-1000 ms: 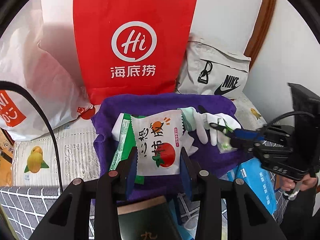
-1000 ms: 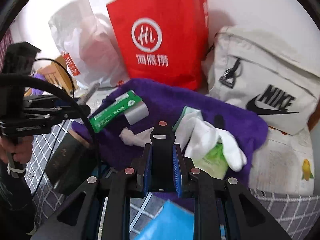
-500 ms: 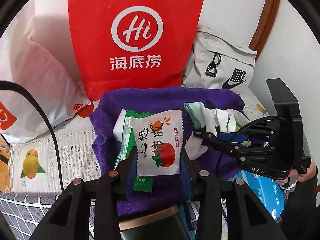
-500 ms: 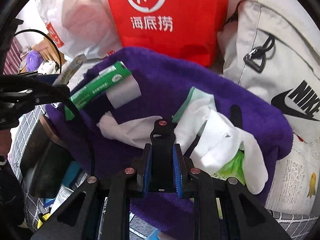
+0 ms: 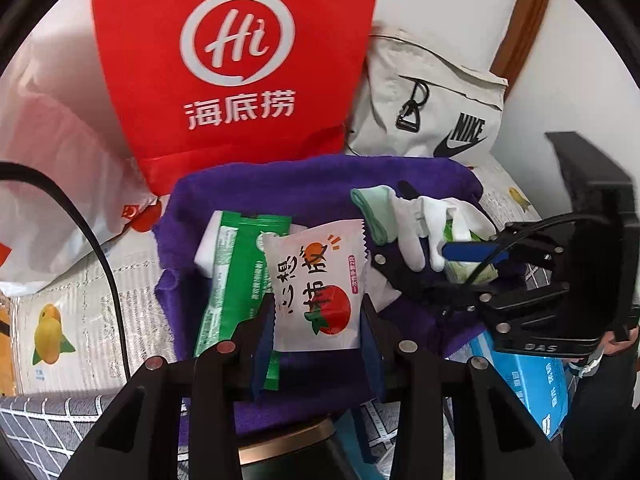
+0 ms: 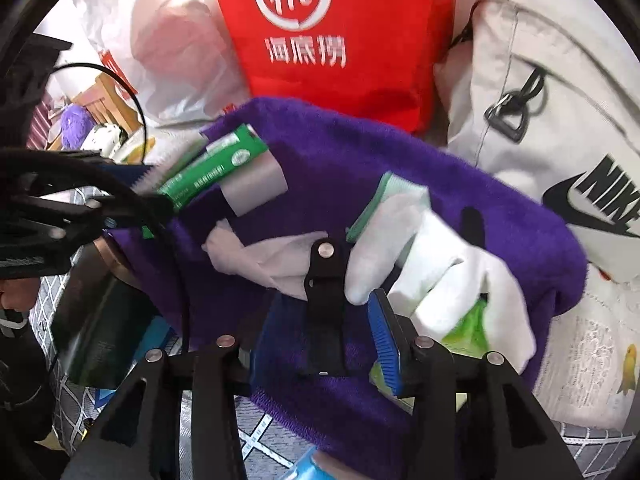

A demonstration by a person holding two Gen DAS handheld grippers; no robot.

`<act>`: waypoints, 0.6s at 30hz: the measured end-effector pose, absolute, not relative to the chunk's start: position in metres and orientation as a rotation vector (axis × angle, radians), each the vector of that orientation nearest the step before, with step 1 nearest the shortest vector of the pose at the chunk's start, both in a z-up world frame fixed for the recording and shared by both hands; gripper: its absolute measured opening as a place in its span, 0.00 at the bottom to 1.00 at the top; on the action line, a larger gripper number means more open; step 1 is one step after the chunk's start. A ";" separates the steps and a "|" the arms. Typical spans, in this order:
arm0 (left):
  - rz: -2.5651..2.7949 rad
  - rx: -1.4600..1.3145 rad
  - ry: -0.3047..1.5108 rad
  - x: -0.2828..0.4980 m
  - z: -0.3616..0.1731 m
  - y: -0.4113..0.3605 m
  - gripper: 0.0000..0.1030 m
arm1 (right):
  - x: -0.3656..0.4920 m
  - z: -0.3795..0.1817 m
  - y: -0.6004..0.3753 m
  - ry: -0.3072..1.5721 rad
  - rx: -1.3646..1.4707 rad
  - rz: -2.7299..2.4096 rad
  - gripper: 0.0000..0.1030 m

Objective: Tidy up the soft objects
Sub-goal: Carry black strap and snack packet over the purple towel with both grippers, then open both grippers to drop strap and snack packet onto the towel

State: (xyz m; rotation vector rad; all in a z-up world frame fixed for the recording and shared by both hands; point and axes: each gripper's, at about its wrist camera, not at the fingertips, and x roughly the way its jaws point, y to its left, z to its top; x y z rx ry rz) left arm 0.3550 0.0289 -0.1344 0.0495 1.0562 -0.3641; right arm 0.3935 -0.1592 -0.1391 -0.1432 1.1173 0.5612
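Observation:
My left gripper (image 5: 318, 320) is shut on a white snack packet (image 5: 316, 276) with a tomato print and holds it above the purple towel (image 5: 280, 184). On the towel lie a green packet (image 5: 236, 276), a white sponge (image 5: 206, 250), white gloves (image 5: 424, 224) and a crumpled tissue (image 6: 272, 256). My right gripper (image 6: 328, 332) hangs low over the towel (image 6: 400, 160). Its jaws are opening, and a black clip (image 6: 326, 292) stands between the blue pads (image 6: 384, 336) without touching them. The gloves (image 6: 440, 264) partly cover a green wipes pack (image 6: 468, 328). The left gripper (image 6: 120, 184) shows at the left of the right wrist view.
A red paper bag (image 5: 236, 60), a white Nike bag (image 5: 432, 108) and a white plastic bag (image 5: 52, 184) stand behind the towel. A blue box (image 5: 528, 384) lies at the right and a dark gold-rimmed box (image 5: 288, 452) in front. Fruit-print cloth (image 5: 72, 312) covers the left.
The right gripper sank to the towel with the black clip, and its pads, shut on the clip before, have parted. The left gripper came down a little with the packet.

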 end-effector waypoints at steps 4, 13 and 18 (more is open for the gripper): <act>-0.389 0.074 1.074 0.360 -0.136 0.017 0.36 | 0.383 -0.118 -0.173 1.059 -0.119 0.544 0.44; -0.410 0.131 1.191 0.392 -0.161 -0.014 0.36 | 0.346 -0.089 -0.202 0.984 -0.074 0.465 0.44; -0.401 0.173 1.234 0.407 -0.173 -0.030 0.36 | 0.325 -0.082 -0.210 0.964 -0.082 0.463 0.44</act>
